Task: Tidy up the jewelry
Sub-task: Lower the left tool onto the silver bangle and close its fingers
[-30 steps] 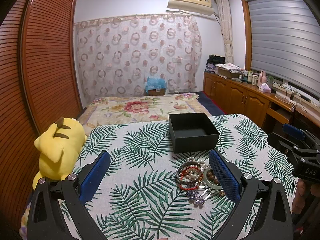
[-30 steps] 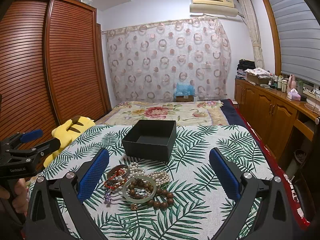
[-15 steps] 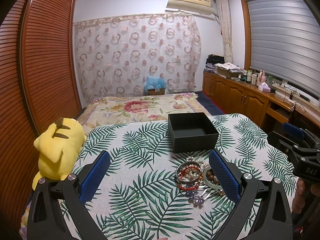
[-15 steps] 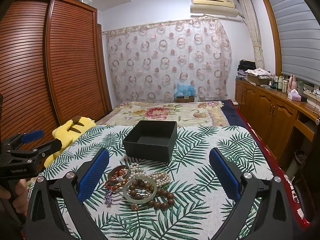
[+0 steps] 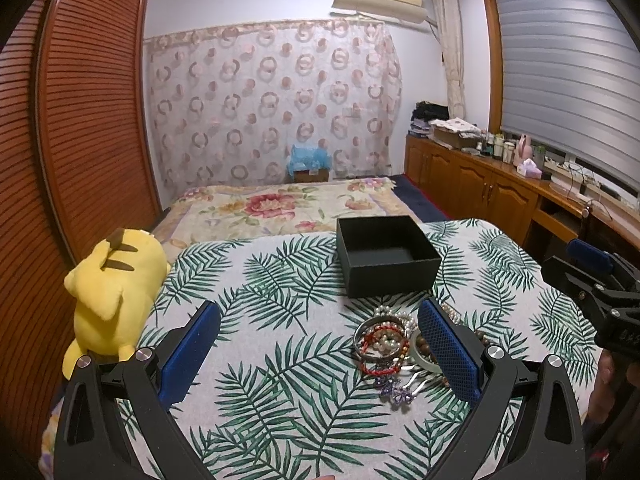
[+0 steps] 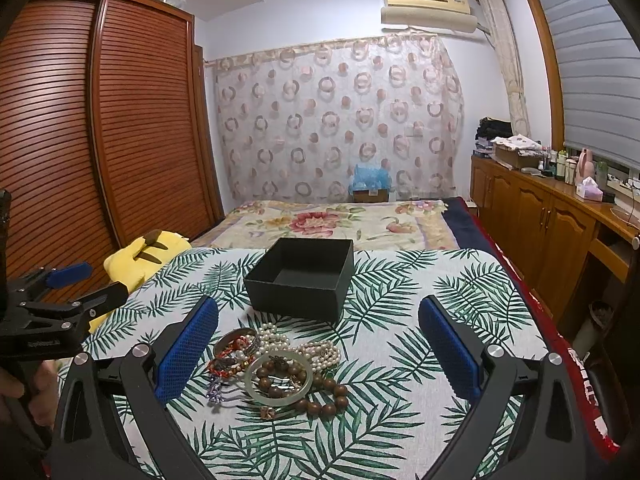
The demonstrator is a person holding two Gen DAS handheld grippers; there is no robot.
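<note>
A heap of jewelry (image 6: 276, 364) lies on the palm-leaf cloth: a pale jade bangle (image 6: 279, 376), brown wooden beads (image 6: 324, 398), a pearl string (image 6: 316, 350), red bracelets (image 5: 380, 346) and a purple piece (image 5: 394, 390). An open, empty black box (image 5: 386, 254) (image 6: 302, 280) stands just behind the heap. My left gripper (image 5: 320, 356) is open and empty, the heap by its right finger. My right gripper (image 6: 318, 350) is open and empty, above the heap's near side.
A yellow plush toy (image 5: 112, 288) lies at the table's left edge by the wooden wardrobe (image 5: 80, 120). A bed with a floral cover (image 6: 340, 224) is behind the table. Wooden cabinets (image 6: 540, 216) run along the right wall.
Both grippers drifted very slightly; the view of the box and heap shifted a little. Nothing was grasped or moved.
</note>
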